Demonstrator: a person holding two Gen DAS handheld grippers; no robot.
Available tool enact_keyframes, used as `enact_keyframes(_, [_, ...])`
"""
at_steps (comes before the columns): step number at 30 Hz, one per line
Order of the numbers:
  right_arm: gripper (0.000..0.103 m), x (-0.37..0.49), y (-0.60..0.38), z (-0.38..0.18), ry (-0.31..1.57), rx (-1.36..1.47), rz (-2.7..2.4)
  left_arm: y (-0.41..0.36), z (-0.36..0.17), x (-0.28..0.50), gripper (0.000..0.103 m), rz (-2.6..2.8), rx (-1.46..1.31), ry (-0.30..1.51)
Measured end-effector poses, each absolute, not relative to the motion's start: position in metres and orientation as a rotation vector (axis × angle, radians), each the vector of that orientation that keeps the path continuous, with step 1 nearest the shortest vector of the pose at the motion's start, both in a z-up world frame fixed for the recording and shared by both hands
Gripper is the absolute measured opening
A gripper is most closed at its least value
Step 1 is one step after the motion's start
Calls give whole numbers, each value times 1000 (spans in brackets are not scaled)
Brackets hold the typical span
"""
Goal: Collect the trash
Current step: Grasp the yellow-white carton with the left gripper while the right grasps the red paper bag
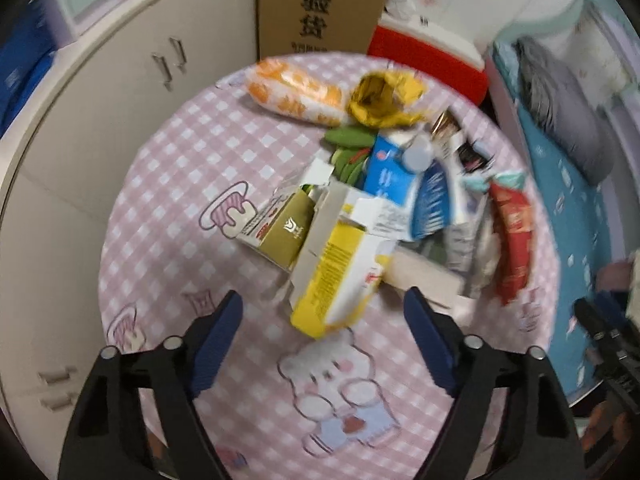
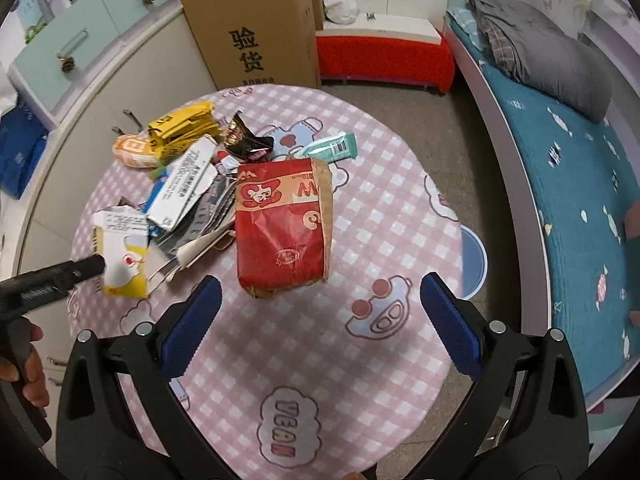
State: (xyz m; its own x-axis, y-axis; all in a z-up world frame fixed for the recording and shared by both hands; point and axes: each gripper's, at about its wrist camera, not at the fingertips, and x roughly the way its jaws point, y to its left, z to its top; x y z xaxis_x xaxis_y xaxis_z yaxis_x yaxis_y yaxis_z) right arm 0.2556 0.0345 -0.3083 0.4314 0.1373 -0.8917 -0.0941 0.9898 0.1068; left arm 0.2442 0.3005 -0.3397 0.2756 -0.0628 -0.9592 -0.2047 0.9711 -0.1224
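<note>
With both jaws wide and empty, the left gripper [image 1: 322, 312] approaches the yellow carton [image 1: 340, 280] directly ahead; next, straddle and close, while the right gripper [image 2: 320, 300] waits.

Left wrist view: above the round table [image 1: 168, 184], facing down and forward, near the trash pile [image 1: 360, 208]. Right wrist view: higher, further right. Both share table [image 2: 360, 208], pile [image 2: 224, 200], cardboard box [image 2: 252, 28].
</note>
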Motion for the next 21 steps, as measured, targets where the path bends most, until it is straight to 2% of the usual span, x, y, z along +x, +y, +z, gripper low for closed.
enact_keyframes(2, [97, 264, 38, -316, 1127, 45, 132, 300, -354, 254, 66, 63, -219, 1321])
enact_keyframes(4, [97, 273, 39, -324, 1138, 50, 124, 299, -366, 260, 53, 38, -218, 1341])
enact_keyframes(9, [97, 294, 48, -340, 1148, 45, 125, 298, -364, 263, 39, -13, -217, 1297])
enact_keyframes(21, [97, 333, 64, -382, 1249, 55, 211, 309, -315, 254, 37, -45, -311, 1175])
